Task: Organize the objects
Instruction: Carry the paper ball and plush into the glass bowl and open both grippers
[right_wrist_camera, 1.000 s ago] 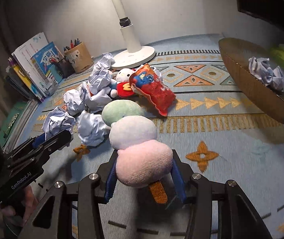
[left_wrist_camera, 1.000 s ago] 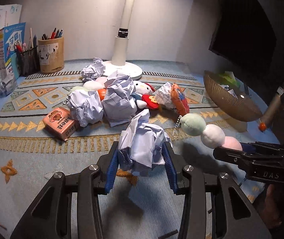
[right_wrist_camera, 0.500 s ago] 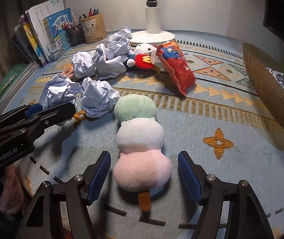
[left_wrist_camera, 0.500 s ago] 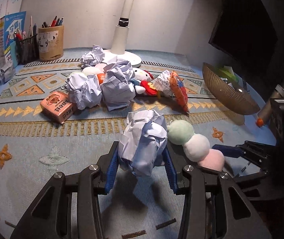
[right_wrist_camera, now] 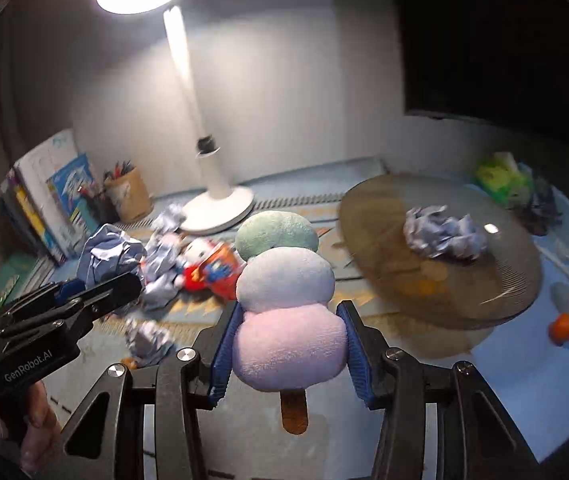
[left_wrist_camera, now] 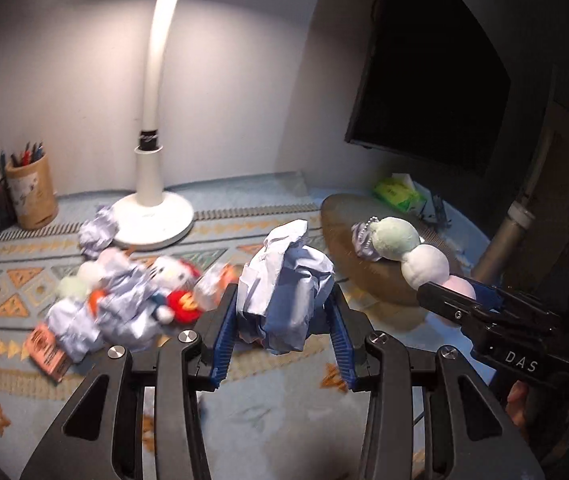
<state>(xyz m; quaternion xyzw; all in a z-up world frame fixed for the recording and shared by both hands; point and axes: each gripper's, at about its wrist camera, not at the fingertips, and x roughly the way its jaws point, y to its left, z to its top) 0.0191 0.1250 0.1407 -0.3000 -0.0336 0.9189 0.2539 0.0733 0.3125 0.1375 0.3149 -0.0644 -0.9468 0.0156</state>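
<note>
My left gripper (left_wrist_camera: 283, 298) is shut on a crumpled pale-blue paper ball (left_wrist_camera: 284, 276), held above the patterned mat. My right gripper (right_wrist_camera: 290, 312) holds a plush skewer of green, white and pink balls (right_wrist_camera: 284, 276). Its jaws are closing and the pads press on the pink ball. In the left wrist view the right gripper (left_wrist_camera: 456, 296) carries the plush (left_wrist_camera: 424, 264) in front of a brown woven tray (left_wrist_camera: 364, 276). In the right wrist view the left gripper (right_wrist_camera: 100, 284) shows at the left with its paper. Another paper ball (right_wrist_camera: 442, 236) lies in the tray (right_wrist_camera: 496, 292).
A pile of paper balls and plush toys (left_wrist_camera: 124, 300) lies left of centre, with a small orange box (left_wrist_camera: 46, 350) beside it. A white lamp (left_wrist_camera: 152, 216), a pen cup (left_wrist_camera: 32, 196), a green tissue pack (left_wrist_camera: 398, 196) and a dark monitor (left_wrist_camera: 436, 80) stand behind.
Both grippers rose off the mat with their loads and swung right toward the tray. The right jaws opened around the plush, then shut on it again.
</note>
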